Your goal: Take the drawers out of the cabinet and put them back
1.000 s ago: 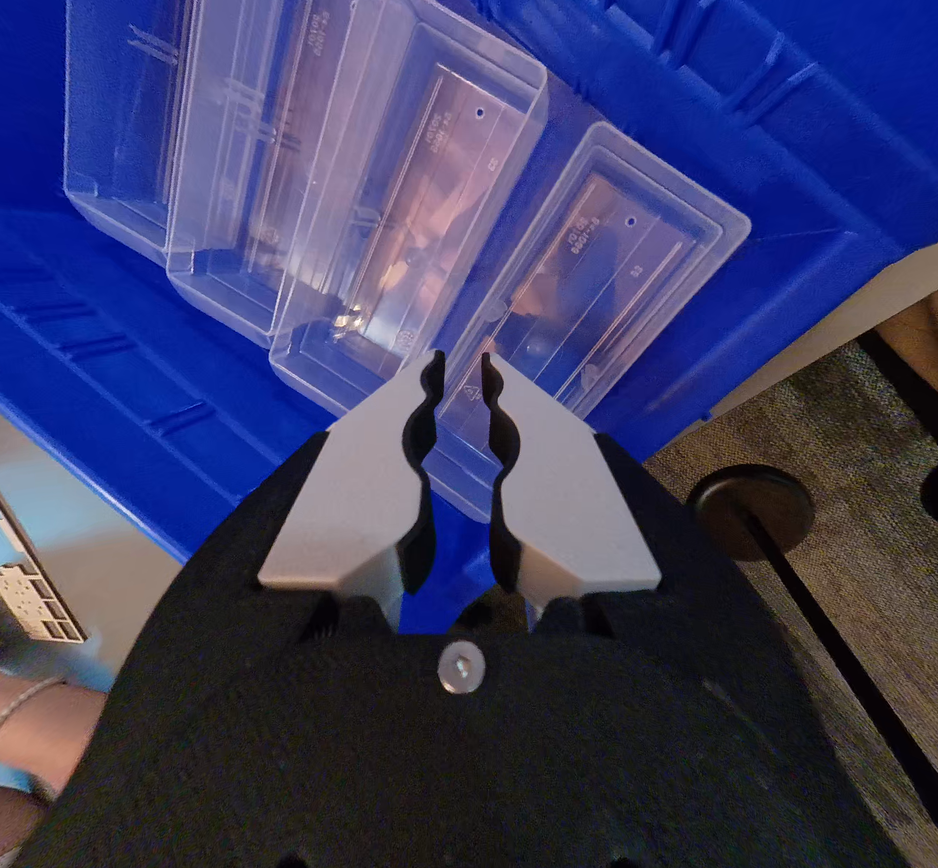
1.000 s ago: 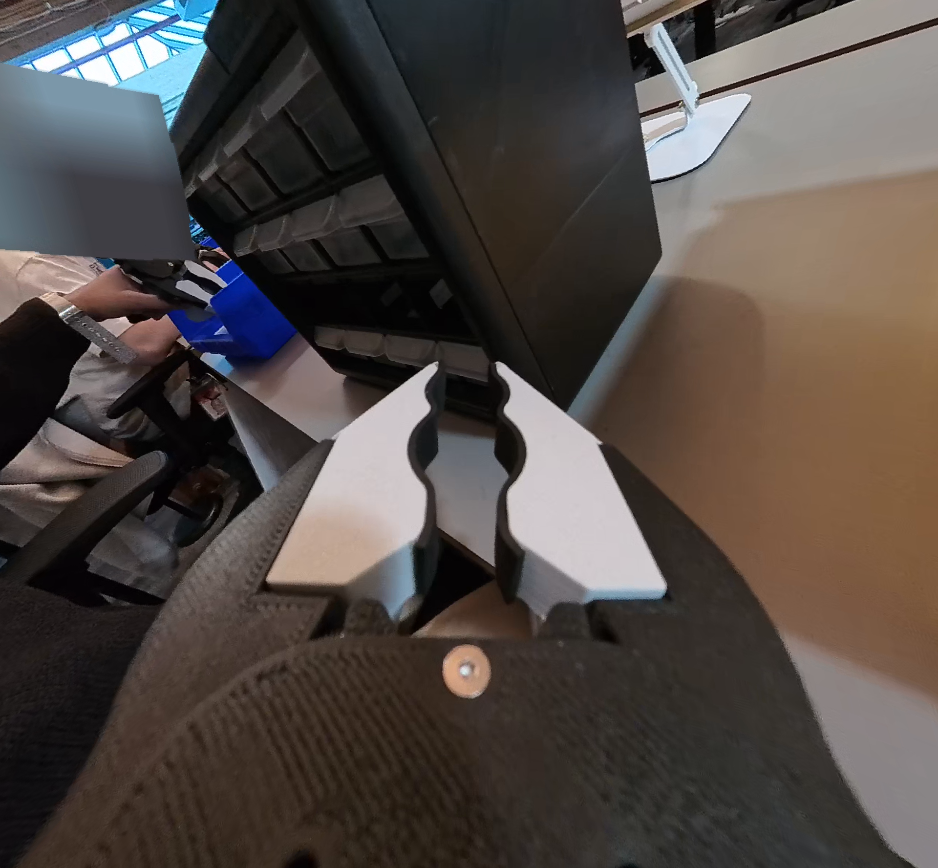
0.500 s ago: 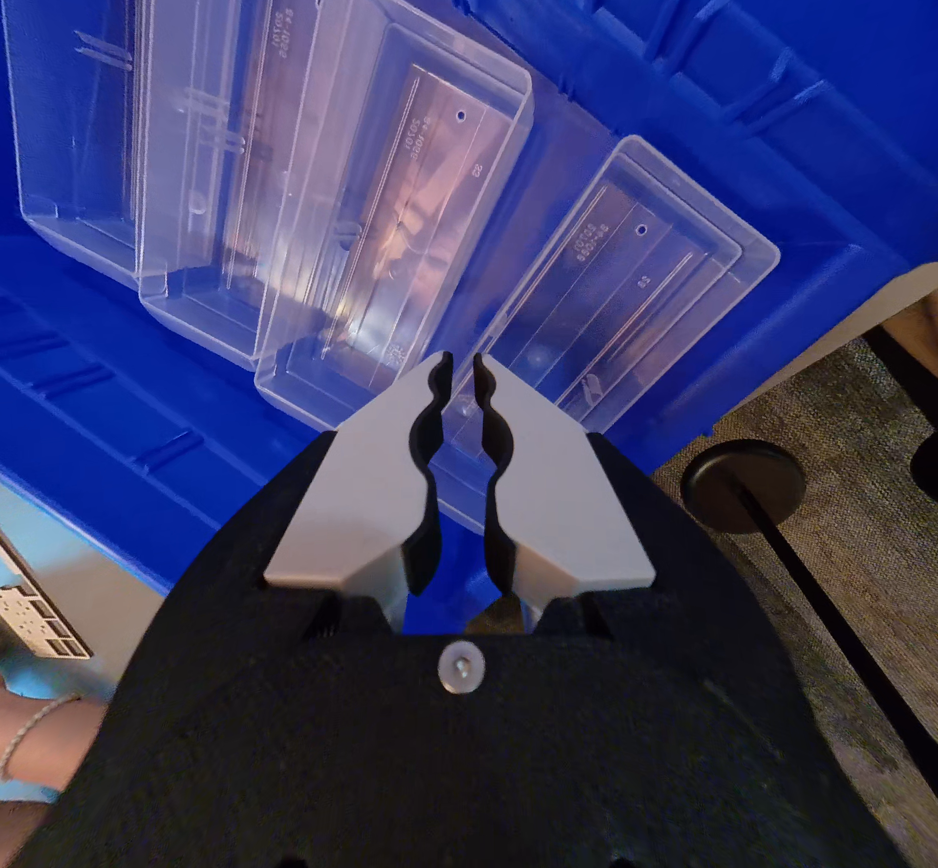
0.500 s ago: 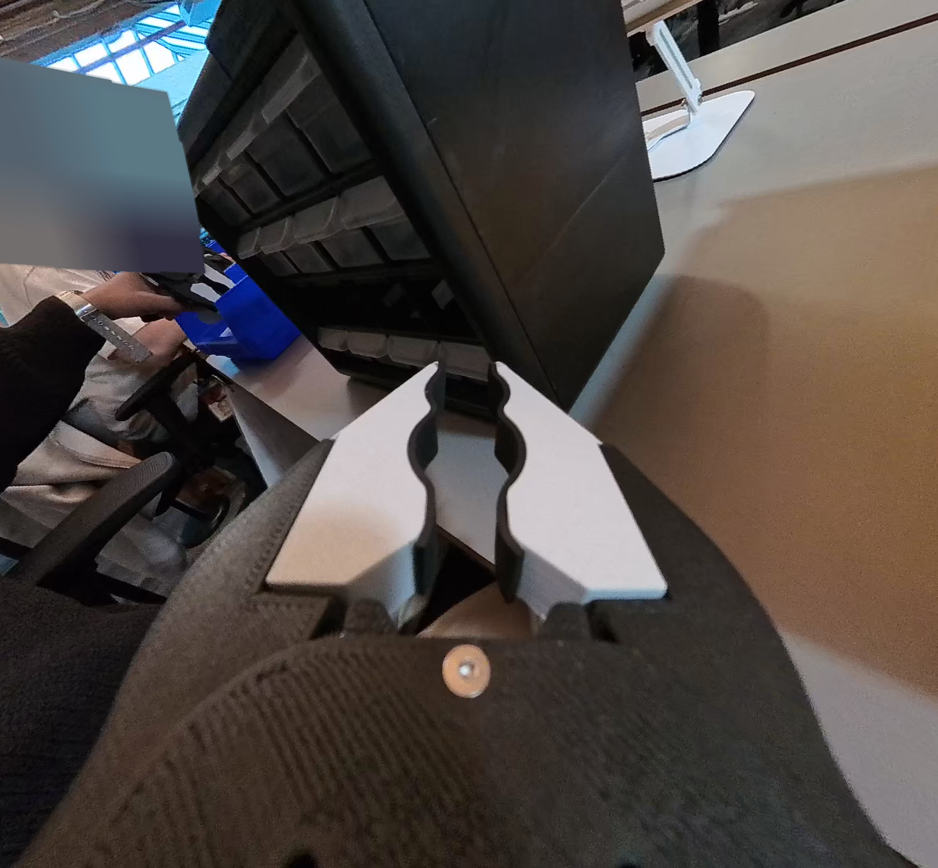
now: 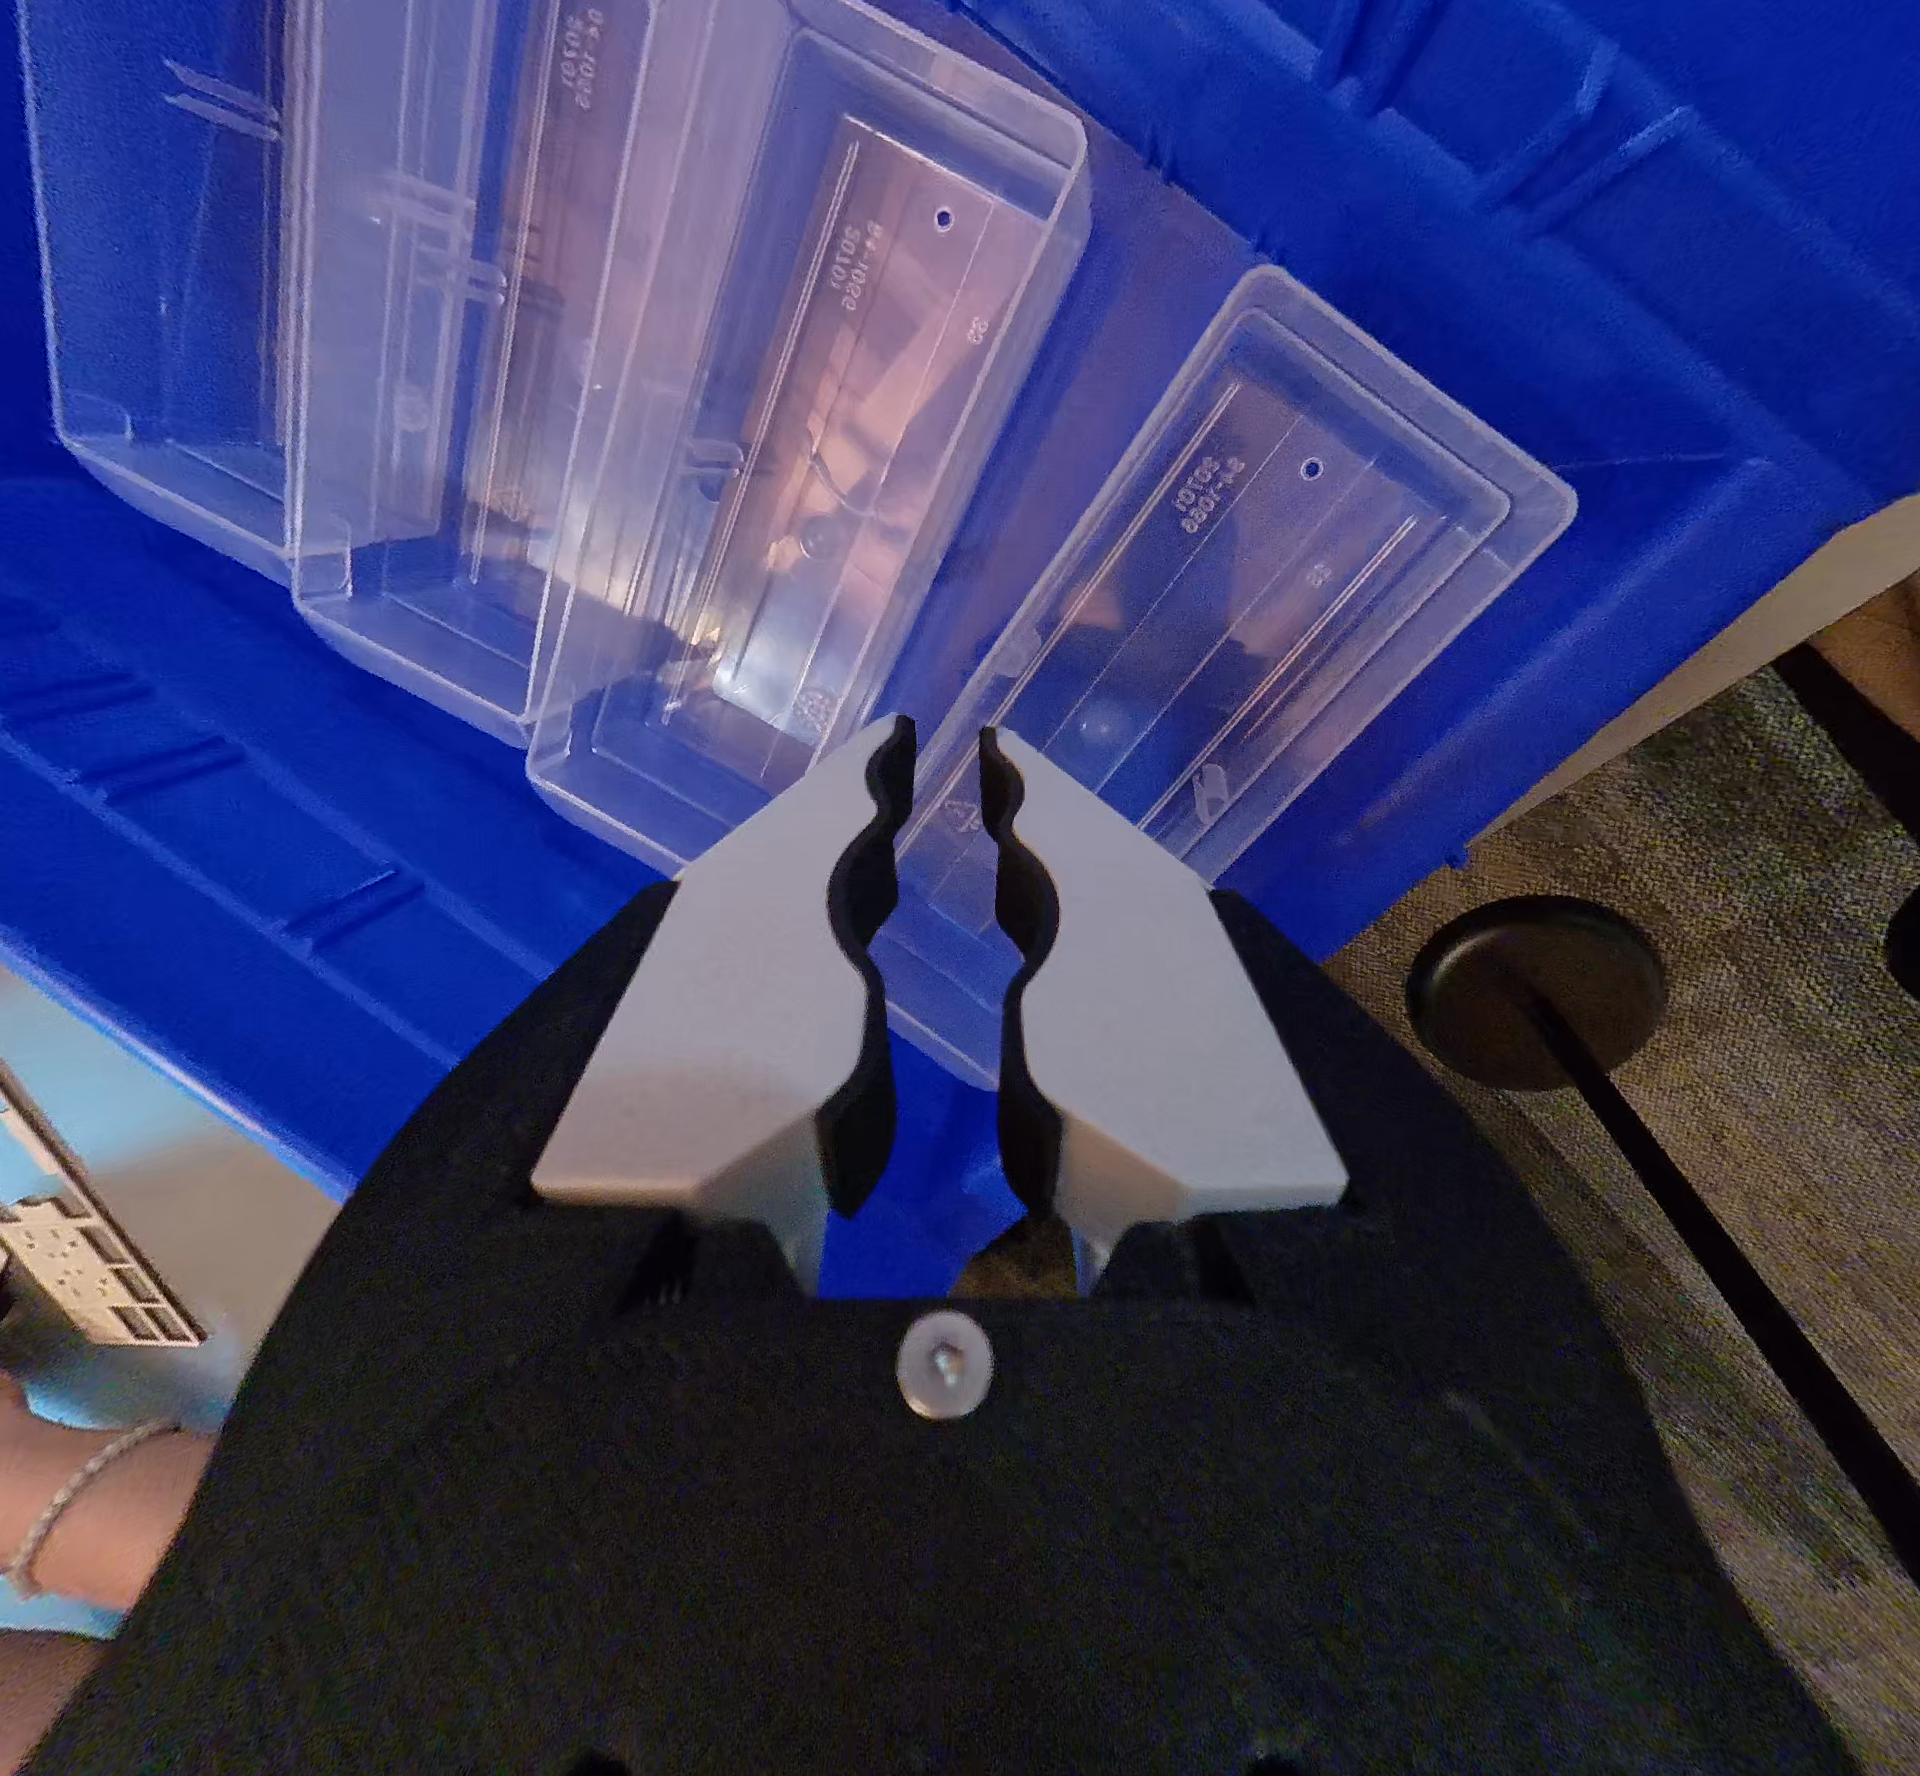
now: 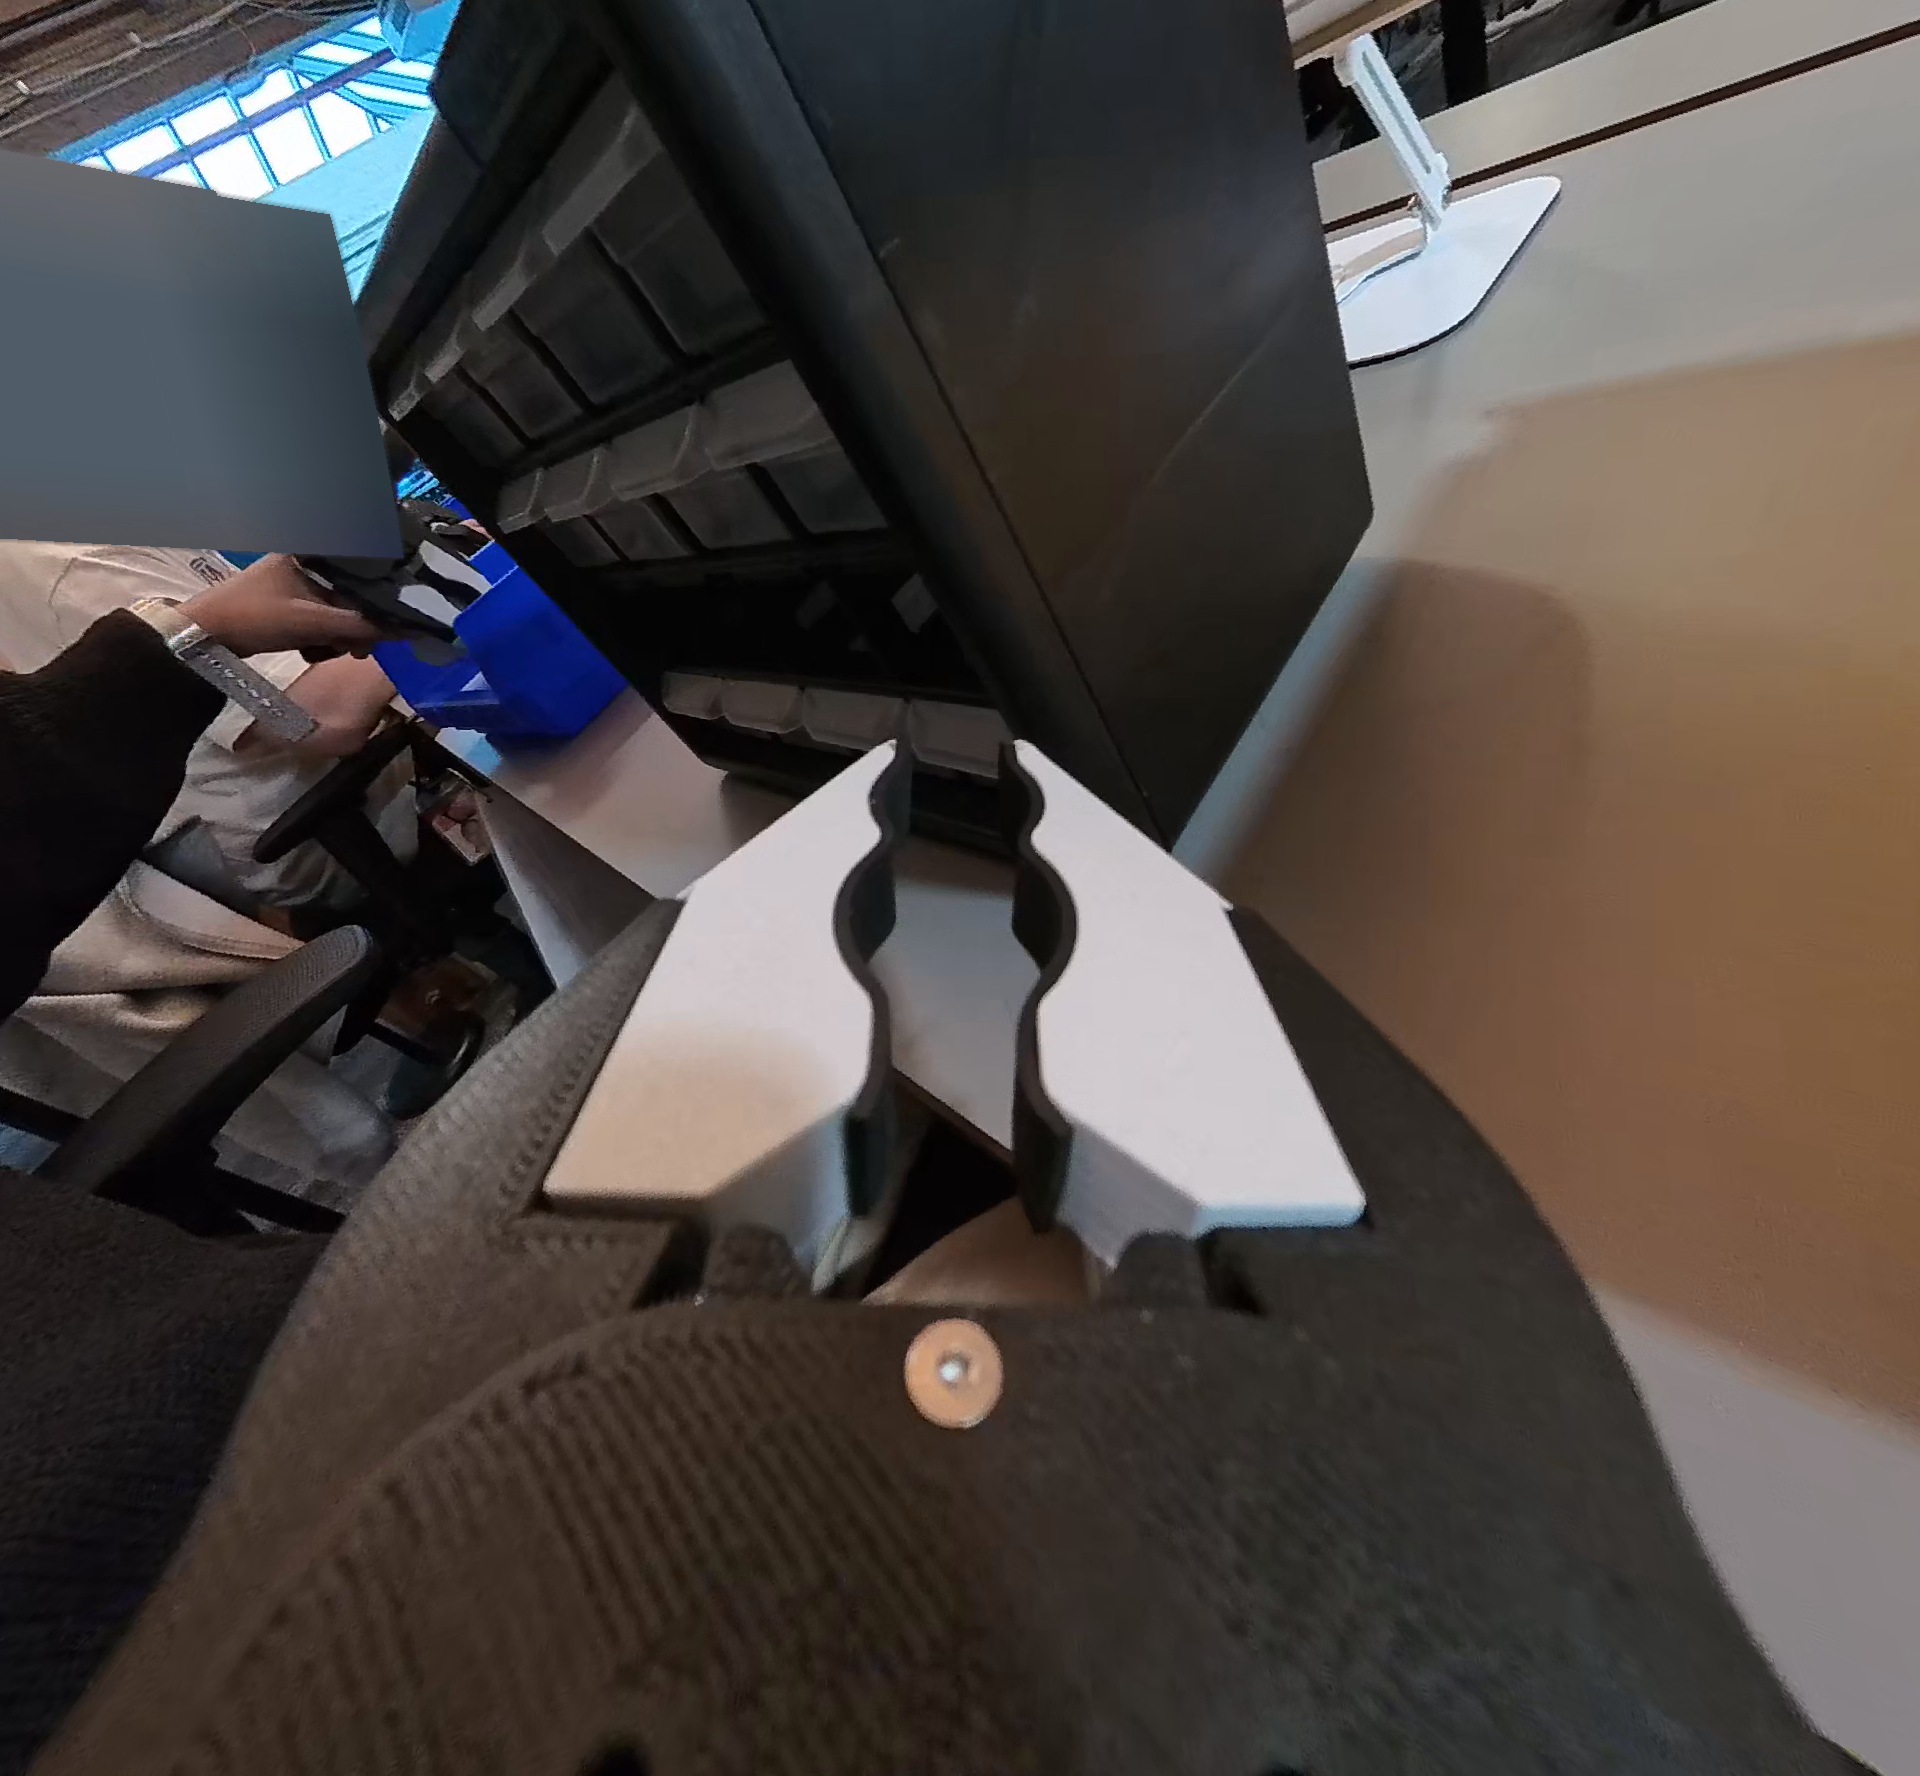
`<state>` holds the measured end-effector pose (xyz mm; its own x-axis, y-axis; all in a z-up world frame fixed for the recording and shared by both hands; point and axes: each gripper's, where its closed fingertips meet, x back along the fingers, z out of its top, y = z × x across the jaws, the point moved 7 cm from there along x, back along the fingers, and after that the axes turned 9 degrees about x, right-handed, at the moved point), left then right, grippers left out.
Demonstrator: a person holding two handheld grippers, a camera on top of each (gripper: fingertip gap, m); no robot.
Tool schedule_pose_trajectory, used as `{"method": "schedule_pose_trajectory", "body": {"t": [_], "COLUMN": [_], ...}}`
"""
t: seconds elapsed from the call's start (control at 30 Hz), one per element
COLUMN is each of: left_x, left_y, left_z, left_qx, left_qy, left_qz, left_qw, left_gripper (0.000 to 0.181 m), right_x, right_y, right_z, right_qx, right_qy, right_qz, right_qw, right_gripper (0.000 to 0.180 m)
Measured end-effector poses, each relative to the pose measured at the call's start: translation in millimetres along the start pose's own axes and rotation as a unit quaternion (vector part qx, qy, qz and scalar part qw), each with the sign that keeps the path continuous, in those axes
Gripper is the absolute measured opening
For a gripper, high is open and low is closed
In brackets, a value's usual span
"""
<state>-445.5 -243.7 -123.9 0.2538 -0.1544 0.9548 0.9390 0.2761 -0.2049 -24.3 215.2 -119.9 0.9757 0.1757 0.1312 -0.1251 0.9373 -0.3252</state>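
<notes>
A: Left wrist view: left gripper (image 5: pixel 945 760) slightly parted, empty, over clear drawer (image 5: pixel 1226 646) nearest blue bin (image 5: pixel 1558 116) corner.
B: Pinch its near wall squarely; right gripper (image 6: pixel 956 770) parted, idle beside cabinet (image 6: pixel 935 272); empty slots wait.

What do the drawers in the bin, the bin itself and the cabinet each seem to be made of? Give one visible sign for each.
Drawers: clear, glossy plastic, probably moulded; the blue shows through and light glints on them.
Blue bin: opaque plastic, smooth with a slight sheen; raised ribs on its walls suggest moulding.
Cabinet: black, likely plastic with a soft sheen and rounded edges, though the look leaves it open.
</notes>
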Motion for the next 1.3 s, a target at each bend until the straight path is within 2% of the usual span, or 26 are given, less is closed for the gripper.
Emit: {"method": "schedule_pose_trajectory", "body": {"t": [0.23, 0.3, 0.37, 0.47, 0.7, 0.8, 0.9, 1.03, 1.2, 1.27, 1.3], "left_x": [-8, -8, -1, 30, 130, 156, 167, 163, 151, 144, 141], "left_y": [4, 3, 3, -4, 15, 58, 125, 225, 318, 340, 347], "left_z": [3, 4, 6, 9, 18, 29, 52, 85, 123, 138, 146], "left_qx": [-0.009, -0.02, -0.029, -0.049, 0.051, 0.091, 0.11, 0.059, -0.014, -0.014, -0.012], "left_qy": [-0.016, -0.024, -0.024, 0.01, 0.148, 0.204, 0.242, 0.266, 0.325, 0.352, 0.367], "left_qz": [-0.015, 0.002, 0.02, 0.094, 0.105, 0.036, -0.061, -0.17, -0.228, -0.218, -0.204], "left_qw": [1.0, 1.0, 0.999, 0.994, 0.982, 0.974, 0.962, 0.947, 0.918, 0.91, 0.908], "left_gripper": [0.018, 0.005, 0.003, 0.0, 0.0, 0.0, 0.0, 0.0, 0.0, 0.0, 0.0], "right_x": [0, 0, 0, 2, 0, -2, -1, 1, 22, 24, 21], "right_y": [0, 0, -1, -2, -14, -28, -51, -106, -211, -233, -235], "right_z": [0, 0, 1, 2, 4, 6, 14, 27, 55, 53, 46], "right_qx": [-0.002, -0.002, -0.001, -0.001, 0.057, 0.122, 0.201, 0.272, 0.201, 0.206, 0.223], "right_qy": [0.0, 0.001, 0.002, 0.006, -0.011, -0.022, -0.007, 0.035, 0.102, 0.071, 0.037], "right_qz": [0.0, 0.001, 0.002, 0.004, 0.008, 0.005, 0.004, 0.055, 0.237, 0.249, 0.225], "right_qw": [1.0, 1.0, 1.0, 1.0, 0.998, 0.992, 0.98, 0.96, 0.945, 0.944, 0.948], "right_gripper": [0.015, 0.015, 0.015, 0.015, 0.015, 0.015, 0.014, 0.026, 0.032, 0.032, 0.034]}}
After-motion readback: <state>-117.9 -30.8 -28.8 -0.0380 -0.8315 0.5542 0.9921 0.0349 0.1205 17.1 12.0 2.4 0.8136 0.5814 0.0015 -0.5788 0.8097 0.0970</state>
